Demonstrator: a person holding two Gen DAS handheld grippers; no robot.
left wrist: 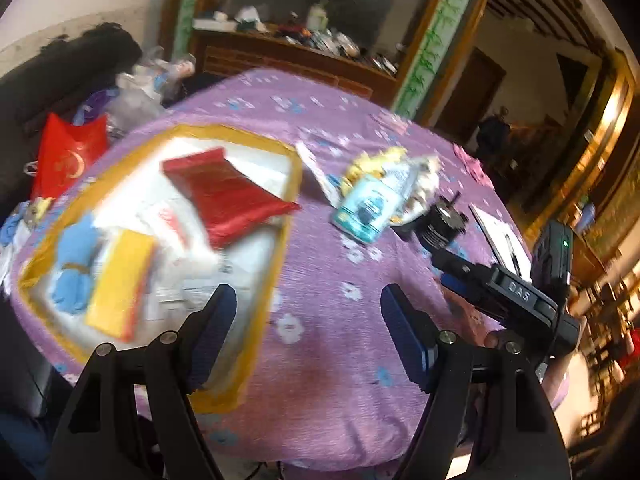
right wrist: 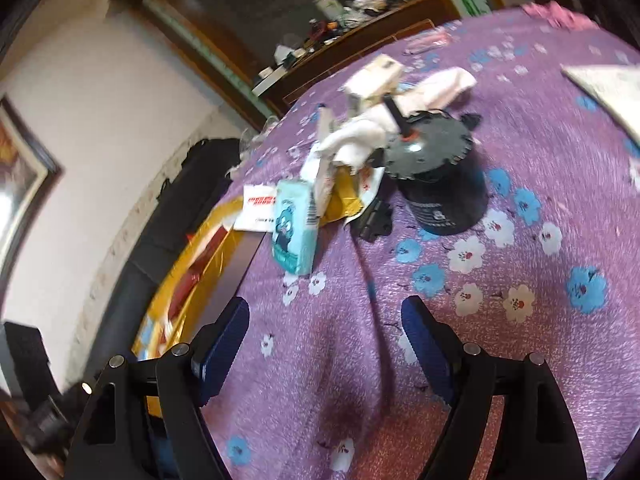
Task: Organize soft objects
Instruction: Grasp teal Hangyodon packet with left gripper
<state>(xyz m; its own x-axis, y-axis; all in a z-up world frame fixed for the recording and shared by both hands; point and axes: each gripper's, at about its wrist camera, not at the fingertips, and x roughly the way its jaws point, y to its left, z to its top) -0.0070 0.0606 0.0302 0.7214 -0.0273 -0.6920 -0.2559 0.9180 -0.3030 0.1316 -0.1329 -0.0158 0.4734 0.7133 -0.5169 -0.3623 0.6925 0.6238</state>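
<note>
Teal tissue pack (right wrist: 294, 226), perhaps upright.

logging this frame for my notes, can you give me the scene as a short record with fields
surface: table under a purple floral cloth
bin: yellow-rimmed tray at the table's left side
in bin: red pouch, yellow packet, blue cloth
still on table: teal tissue pack, white cloth, black cup
left gripper: jaws apart, holding nothing
right gripper: jaws apart, holding nothing
image quality: motion blur, small print unreadable
</note>
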